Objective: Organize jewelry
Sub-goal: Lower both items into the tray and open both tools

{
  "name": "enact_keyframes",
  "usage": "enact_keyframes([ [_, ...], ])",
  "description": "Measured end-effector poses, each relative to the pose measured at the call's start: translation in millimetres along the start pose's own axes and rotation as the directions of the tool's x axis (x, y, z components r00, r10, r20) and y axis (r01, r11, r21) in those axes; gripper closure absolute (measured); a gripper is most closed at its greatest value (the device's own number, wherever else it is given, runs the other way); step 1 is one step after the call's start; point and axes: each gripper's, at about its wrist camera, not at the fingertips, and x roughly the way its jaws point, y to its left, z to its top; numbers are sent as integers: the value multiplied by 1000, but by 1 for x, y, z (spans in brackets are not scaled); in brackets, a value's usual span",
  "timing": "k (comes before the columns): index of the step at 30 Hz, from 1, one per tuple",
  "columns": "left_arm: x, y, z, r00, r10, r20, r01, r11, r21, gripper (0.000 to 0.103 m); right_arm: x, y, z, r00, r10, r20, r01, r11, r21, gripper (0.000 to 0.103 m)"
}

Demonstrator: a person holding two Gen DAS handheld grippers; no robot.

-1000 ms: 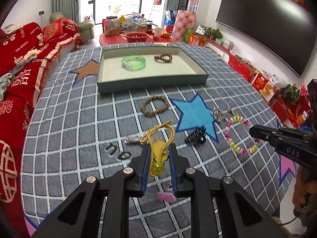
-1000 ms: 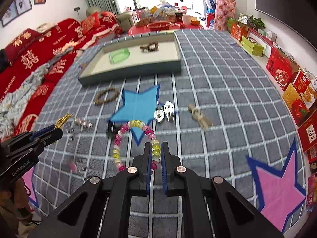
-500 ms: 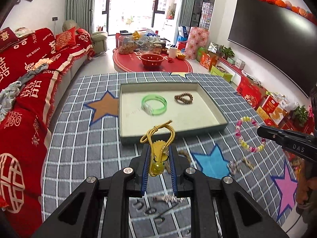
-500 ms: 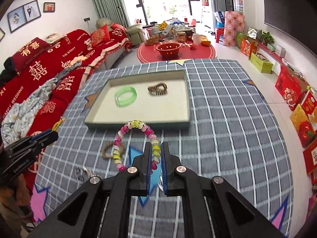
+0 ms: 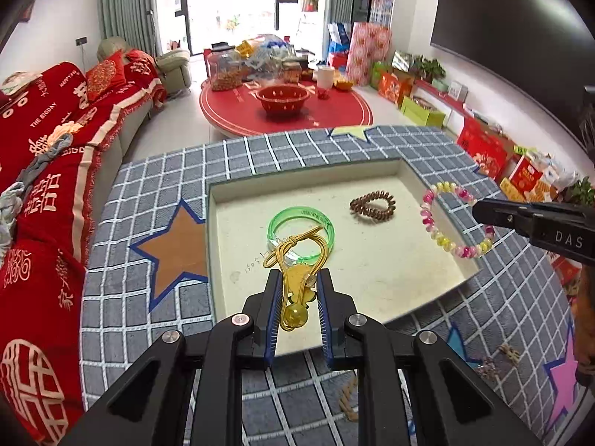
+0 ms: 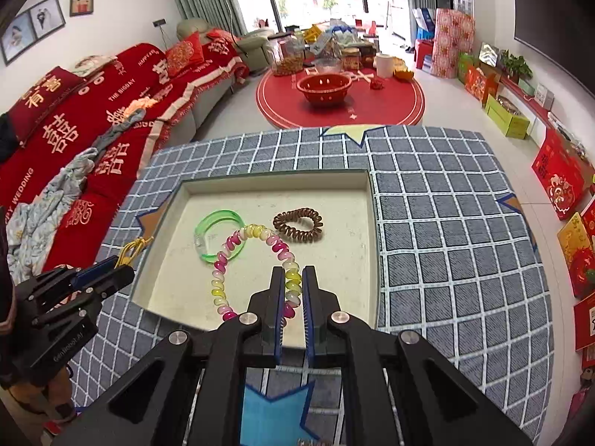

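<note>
1. Yellow elastic hair tie with a flower charm and amber bead point(image 5: 297, 290) is pinched between the pads of the left gripper point(image 5: 297, 278), jaws narrowed onto it; its knotted loop projects forward past the fingertips, long axis along the fingers, bead end toward the camera.
2. Right gripper point(image 6: 293, 278) is clamped fully onto a pink, yellow and clear beaded bracelet point(image 6: 256, 260); the free ring stands out ahead of and to the left of the fingers.
3. Both items hang above the shallow cream-lined rectangular tray point(image 5: 405, 308) on the grey grid-patterned tablecloth point(image 5: 148, 200), apparently carried there for release.
4. Tray already holds a translucent green bangle point(image 5: 301, 234) and a brown coiled hair tie point(image 5: 373, 205), lying flat and apart.
5. Judgement: release is not yet made; small pieces point(image 5: 498, 356) remain on the cloth outside the tray.
</note>
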Motion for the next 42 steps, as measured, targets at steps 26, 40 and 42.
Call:
enact_keyframes([
  [26,107,-4,11,985,113,-130,-112,994,18,71,118,-34,5,988,-88,-124,98,992,77,93],
  [40,89,-9,9,984,162,-71,-160,987,33,70,103,-34,6,996,-21,-87,31,992,121,47],
  [42,84,-10,10,984,172,-57,-170,985,32,21,94,-34,8,998,0,-64,8,991,136,47],
])
